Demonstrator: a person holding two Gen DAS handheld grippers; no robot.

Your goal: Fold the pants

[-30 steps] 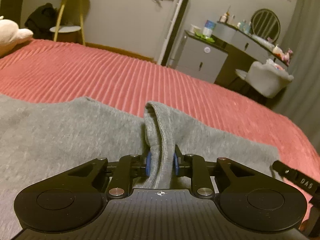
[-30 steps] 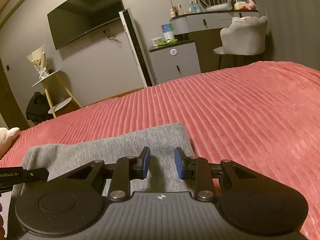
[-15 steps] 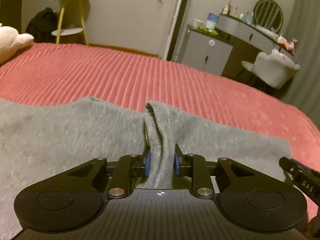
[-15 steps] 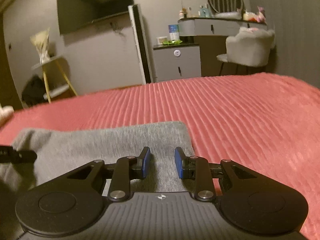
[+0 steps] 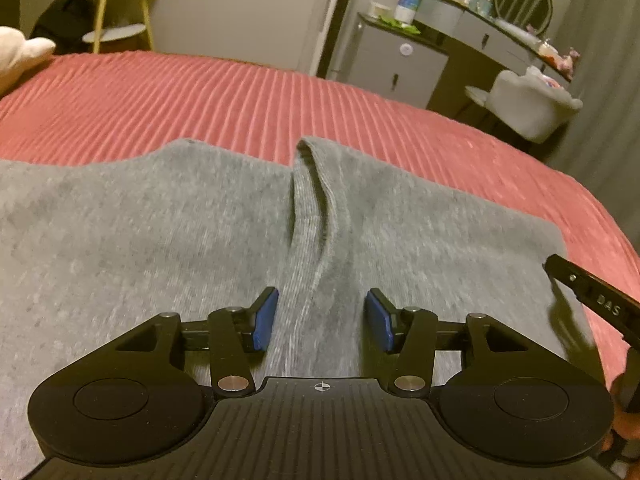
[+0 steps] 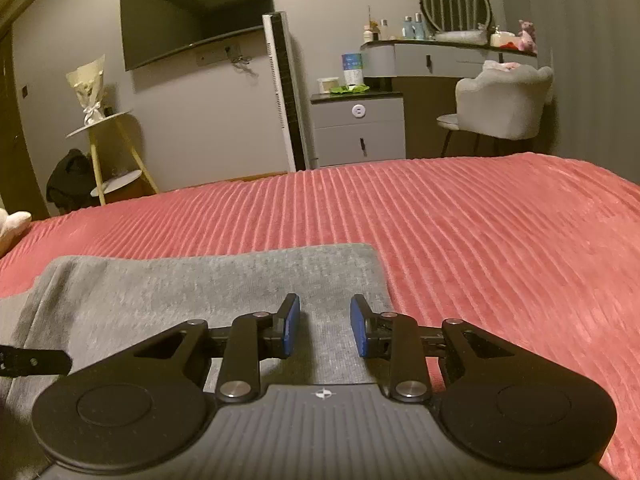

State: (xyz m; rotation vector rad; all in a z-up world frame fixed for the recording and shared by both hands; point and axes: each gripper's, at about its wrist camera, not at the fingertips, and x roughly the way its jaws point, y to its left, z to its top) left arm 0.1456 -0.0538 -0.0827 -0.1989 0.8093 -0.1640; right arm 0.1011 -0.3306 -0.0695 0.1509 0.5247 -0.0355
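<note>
pants (image 5: 168,240) folded on bed (image 5: 200,96) | left gripper (image 5: 322,318) jaws opening, ridge loose between | right gripper (image 6: 325,326) apart, seemingly empty | smoothing left

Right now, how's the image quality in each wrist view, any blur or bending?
Left wrist view: motion blur smears the pants and bedspread. Right wrist view: sharper, dim warm light, fisheye bows the TV and bedspread edge.

We record grey pants (image 5: 160,240) with a fine ribbed knit, lying on a bed (image 5: 200,96) whose cover is salmon red with raised parallel stripes. Left gripper (image 5: 322,320) and right gripper (image 6: 325,326): black bodies, blue pads (image 5: 265,320). Chair (image 6: 504,104) pale grey; stool (image 6: 116,152) legs yellow.
</note>
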